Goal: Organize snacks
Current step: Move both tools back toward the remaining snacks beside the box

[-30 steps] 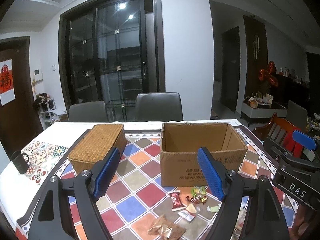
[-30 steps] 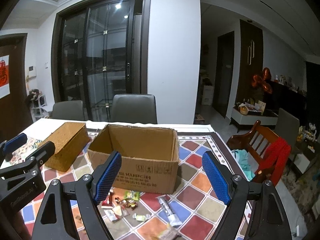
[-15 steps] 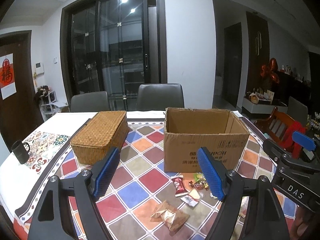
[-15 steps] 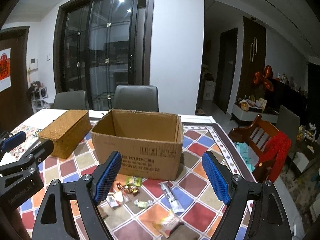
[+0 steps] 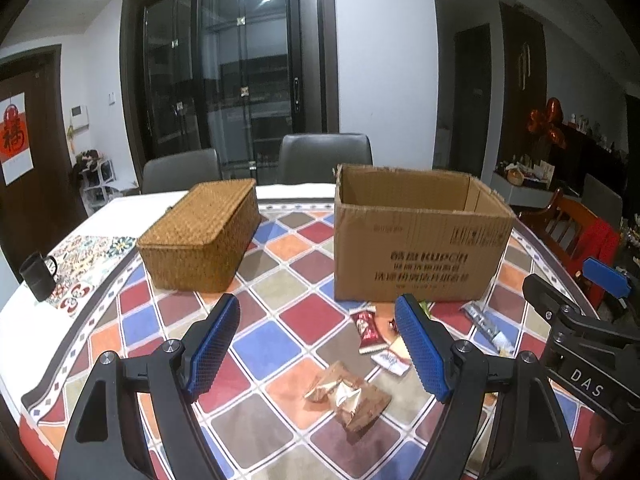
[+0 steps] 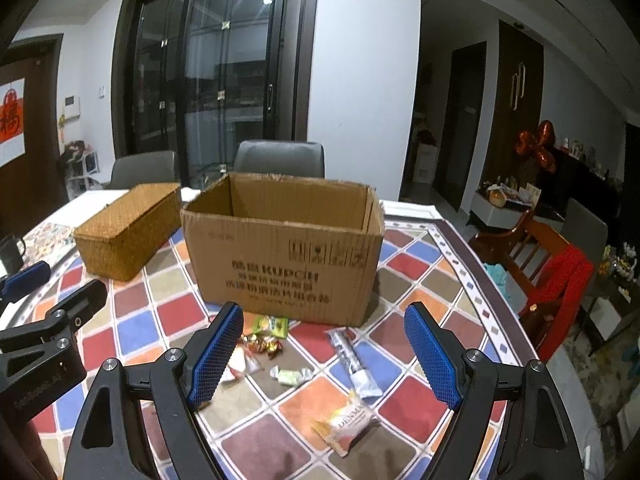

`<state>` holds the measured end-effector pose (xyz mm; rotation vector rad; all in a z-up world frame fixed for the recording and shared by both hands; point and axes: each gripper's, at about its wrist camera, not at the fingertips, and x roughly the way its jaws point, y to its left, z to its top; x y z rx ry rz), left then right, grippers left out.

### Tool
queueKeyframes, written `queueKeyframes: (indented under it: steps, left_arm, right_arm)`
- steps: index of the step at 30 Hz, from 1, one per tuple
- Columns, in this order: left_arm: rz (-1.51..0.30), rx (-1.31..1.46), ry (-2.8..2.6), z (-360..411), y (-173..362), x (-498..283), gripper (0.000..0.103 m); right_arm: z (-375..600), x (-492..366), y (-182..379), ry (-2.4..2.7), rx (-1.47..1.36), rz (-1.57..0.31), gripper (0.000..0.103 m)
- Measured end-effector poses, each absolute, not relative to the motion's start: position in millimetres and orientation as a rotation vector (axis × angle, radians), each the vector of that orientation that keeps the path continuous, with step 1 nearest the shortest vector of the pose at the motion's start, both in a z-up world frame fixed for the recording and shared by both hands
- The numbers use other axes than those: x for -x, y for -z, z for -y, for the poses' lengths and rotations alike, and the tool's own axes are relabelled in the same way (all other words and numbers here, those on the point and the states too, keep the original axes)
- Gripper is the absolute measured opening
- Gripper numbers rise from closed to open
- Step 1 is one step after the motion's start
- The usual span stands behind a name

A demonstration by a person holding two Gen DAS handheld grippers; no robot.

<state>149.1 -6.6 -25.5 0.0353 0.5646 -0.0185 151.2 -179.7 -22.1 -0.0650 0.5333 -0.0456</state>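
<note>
Both the left gripper (image 5: 316, 350) and the right gripper (image 6: 324, 354) hang with fingers wide and empty above the checkered table (image 5: 268, 346), where loose snacks (image 6: 288, 376) lie scattered just before the open cardboard box (image 6: 280, 256), the wicker basket (image 5: 200, 236) beside it.

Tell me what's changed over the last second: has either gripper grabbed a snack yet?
No grab yet. Both cameras have pulled back and tipped down, so more loose snacks show in front of the cardboard box. The left gripper and right gripper are open and empty as before. Box, wicker basket and snacks haven't moved.
</note>
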Motion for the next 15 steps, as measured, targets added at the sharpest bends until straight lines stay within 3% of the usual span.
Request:
queueKeyframes:
  steps: [15]
  left_arm:
    - [-0.617, -0.040, 0.019, 16.7, 64.3, -150.0, 0.080]
  right_arm:
    - [195.4, -146.8, 59.3, 0.105, 0.057, -0.610, 0.084]
